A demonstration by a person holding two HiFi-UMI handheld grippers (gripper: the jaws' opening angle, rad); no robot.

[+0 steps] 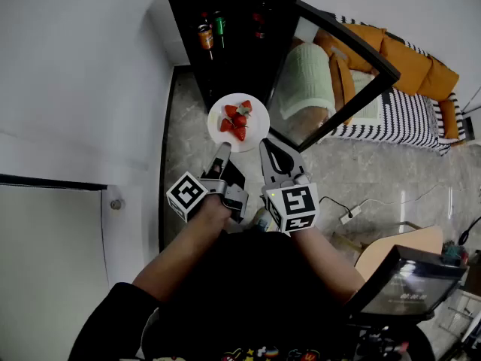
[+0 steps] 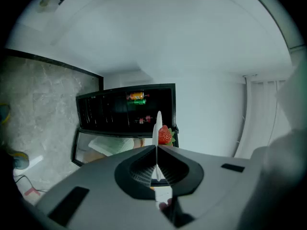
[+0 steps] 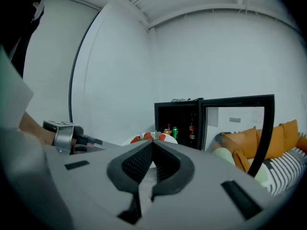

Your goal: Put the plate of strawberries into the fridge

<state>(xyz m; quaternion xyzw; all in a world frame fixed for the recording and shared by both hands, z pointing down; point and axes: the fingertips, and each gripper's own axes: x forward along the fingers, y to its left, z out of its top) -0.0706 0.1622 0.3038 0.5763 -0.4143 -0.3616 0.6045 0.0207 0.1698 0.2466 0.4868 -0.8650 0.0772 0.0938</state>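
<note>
Left gripper (image 1: 224, 147) (image 2: 157, 146): turned on its side, jaws clamped on the near rim of a white plate (image 1: 254, 131) (image 2: 159, 120). In its own view the plate runs edge-on straight between the jaws, with a strawberry just past the tips. The plate is held in the air just ahead of both grippers, over the marble floor (image 1: 361, 175) and in front of the open fridge, not inside it. Strawberries (image 1: 234, 123) (image 2: 165, 135) (image 3: 147, 136) sit piled on the plate's middle.

Right gripper (image 1: 263, 143) (image 3: 152, 142): jaws together at the tips with nothing between them. The tips are at the plate's near right rim (image 3: 127, 141); can't tell if they touch it.

Black fridge (image 1: 240, 62) (image 2: 120, 116) (image 3: 178, 116) stands straight ahead of both grippers, beyond the plate. An orange can (image 1: 206, 36) (image 2: 136, 96) and a green can (image 1: 220, 25) (image 3: 175, 132) stand on a shelf inside.

The glass door (image 1: 353, 42) (image 3: 237, 123) is swung open, ahead and to the right of the right gripper. An orange sofa (image 1: 406, 59) (image 3: 283, 135) is further right, past the door.
</note>
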